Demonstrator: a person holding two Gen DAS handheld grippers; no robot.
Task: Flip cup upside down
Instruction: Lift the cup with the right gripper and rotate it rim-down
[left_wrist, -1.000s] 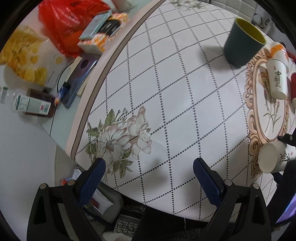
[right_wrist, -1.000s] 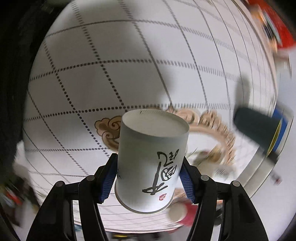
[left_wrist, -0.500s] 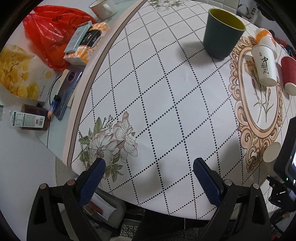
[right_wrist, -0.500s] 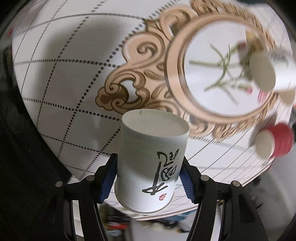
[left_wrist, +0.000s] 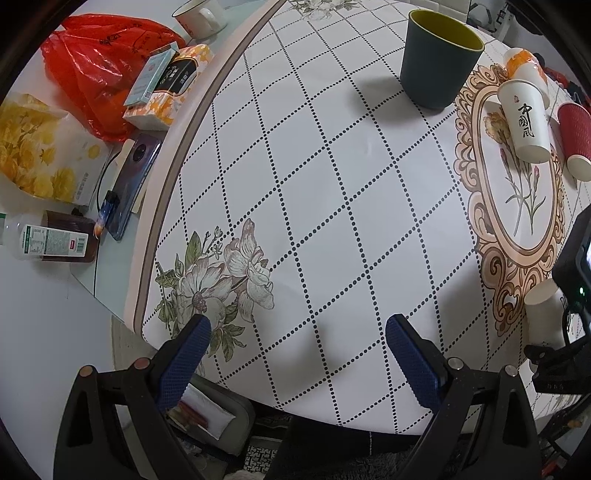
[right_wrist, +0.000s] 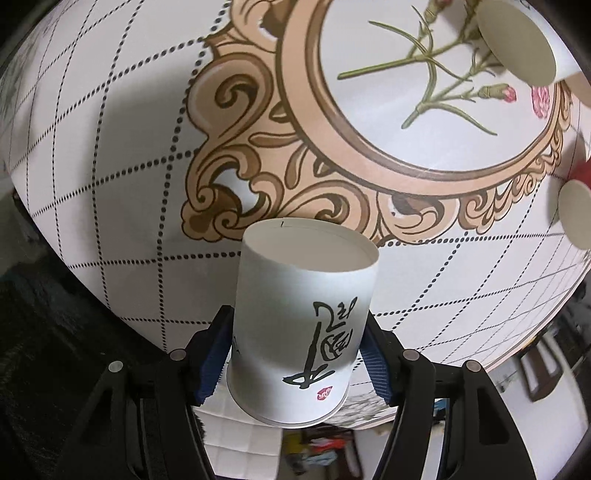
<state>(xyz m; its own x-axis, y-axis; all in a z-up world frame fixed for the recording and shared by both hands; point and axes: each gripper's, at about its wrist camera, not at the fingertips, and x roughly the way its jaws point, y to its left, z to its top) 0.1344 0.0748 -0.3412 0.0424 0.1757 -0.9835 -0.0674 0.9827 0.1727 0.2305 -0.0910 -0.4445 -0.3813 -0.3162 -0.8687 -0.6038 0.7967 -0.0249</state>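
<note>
My right gripper (right_wrist: 293, 363) is shut on a white paper cup (right_wrist: 303, 317) with black calligraphy. The cup is held above the table's ornate tan frame pattern, its closed base pointing at the table and its rim toward the camera. In the left wrist view the same cup (left_wrist: 545, 315) shows at the right edge, held by the right gripper's black body. My left gripper (left_wrist: 295, 336) is open and empty above the table's near edge, by the printed flower.
A dark green cup (left_wrist: 439, 55) stands upright at the back. A white calligraphy cup (left_wrist: 524, 118) and a red cup (left_wrist: 576, 140) stand upside down on the right. Left of the table (left_wrist: 332, 184) lie a red bag (left_wrist: 92, 74), boxes, a phone (left_wrist: 129, 177) and a bottle (left_wrist: 48, 240).
The right gripper has swung round with the cup, from over the plain grid to over the tan frame pattern. The left wrist view has shifted slightly nearer the table.
</note>
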